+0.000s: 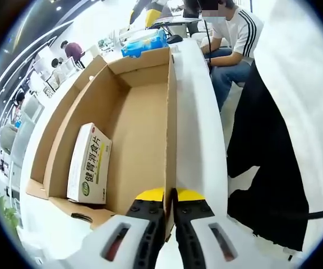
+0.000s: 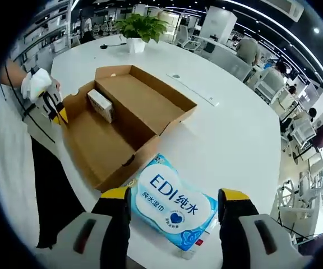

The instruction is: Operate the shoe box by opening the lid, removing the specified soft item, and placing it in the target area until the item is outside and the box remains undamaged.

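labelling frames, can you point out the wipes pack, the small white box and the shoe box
wipes pack (image 2: 172, 210): right gripper view, on its printed blue front.
small white box (image 1: 90, 163): left gripper view, on its lettered face.
shoe box (image 2: 150, 106): right gripper view, on the bare cardboard floor.

An open-plan office: beyond the large white round table (image 2: 229, 140) stand rows of desks with monitors (image 2: 296, 131) and office chairs (image 2: 287, 210), people seated at work (image 1: 237, 39), ceiling strip lights, and a potted plant (image 2: 140, 28).
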A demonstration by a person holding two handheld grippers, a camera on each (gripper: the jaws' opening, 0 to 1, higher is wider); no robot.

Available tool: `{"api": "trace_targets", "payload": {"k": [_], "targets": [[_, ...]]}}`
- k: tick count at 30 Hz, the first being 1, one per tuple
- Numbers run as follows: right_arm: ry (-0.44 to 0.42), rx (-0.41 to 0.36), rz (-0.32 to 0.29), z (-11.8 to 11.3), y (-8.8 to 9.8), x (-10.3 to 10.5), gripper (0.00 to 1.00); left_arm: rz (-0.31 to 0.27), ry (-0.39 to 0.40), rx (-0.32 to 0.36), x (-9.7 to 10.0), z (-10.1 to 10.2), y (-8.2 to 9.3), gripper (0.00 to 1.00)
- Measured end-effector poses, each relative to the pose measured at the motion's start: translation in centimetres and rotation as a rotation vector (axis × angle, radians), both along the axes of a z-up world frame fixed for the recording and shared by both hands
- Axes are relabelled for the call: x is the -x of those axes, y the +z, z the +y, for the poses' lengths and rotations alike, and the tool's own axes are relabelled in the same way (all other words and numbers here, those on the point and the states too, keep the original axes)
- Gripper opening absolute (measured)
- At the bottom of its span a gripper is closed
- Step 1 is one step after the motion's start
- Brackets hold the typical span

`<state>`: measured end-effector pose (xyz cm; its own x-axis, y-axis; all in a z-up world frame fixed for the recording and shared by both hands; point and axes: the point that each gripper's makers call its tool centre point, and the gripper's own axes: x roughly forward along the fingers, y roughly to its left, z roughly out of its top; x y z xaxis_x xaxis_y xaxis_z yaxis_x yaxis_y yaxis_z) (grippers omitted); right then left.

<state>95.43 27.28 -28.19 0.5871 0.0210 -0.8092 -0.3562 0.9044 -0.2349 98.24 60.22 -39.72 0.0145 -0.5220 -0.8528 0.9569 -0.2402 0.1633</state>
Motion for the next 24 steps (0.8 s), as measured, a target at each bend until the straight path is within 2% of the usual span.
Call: {"api": "trace_targets", "payload": {"k": [2, 3, 6, 11, 14, 17, 19, 24], "targets": [[-0.032, 0.02, -0.037, -0.4, 0.5, -0.4, 0.72, 0.004, 0.004, -0.001, 0.0, 0.0, 0.0, 0.04], [-0.057, 0.003, -0.056, -0.3, 0.8, -0.6, 0.74, 0.004, 0.004, -0.001, 0.0, 0.0, 0.0, 0.04], [-0.11, -0.036, -0.113, -0.3, 1.3, -1.3, 0.74, 0.006, 0.005, 0.003, 0.0, -0.1, 0.1, 0.04], [-0.199, -0.107, -0.125, -0.1, 0.8, -1.3, 0.71, 0.008, 0.009, 0.007, 0.0, -0.1, 0.1, 0.04], [-0.262, -0.137, -0.158, 0.5, 0.4, -1.5, 0.7, 0.01, 0.009, 0.008, 0.0, -0.1, 0.1, 0.04], [-0.278, -0.126, -0.191, 1.0, 0.7, -1.5, 0.67, 0.005, 0.01, 0.009, 0.0, 0.0, 0.0, 0.04], [-0.284, -0.054, -0.227, 0.3, 1.3, -1.6, 0.58, 0.004, 0.007, 0.011, 0.0, 0.0, 0.1, 0.04], [-0.305, -0.092, -0.261, 0.4, 2.0, -2.0, 0.6, 0.006, 0.005, 0.017, 0.0, -0.1, 0.2, 0.04]]}}
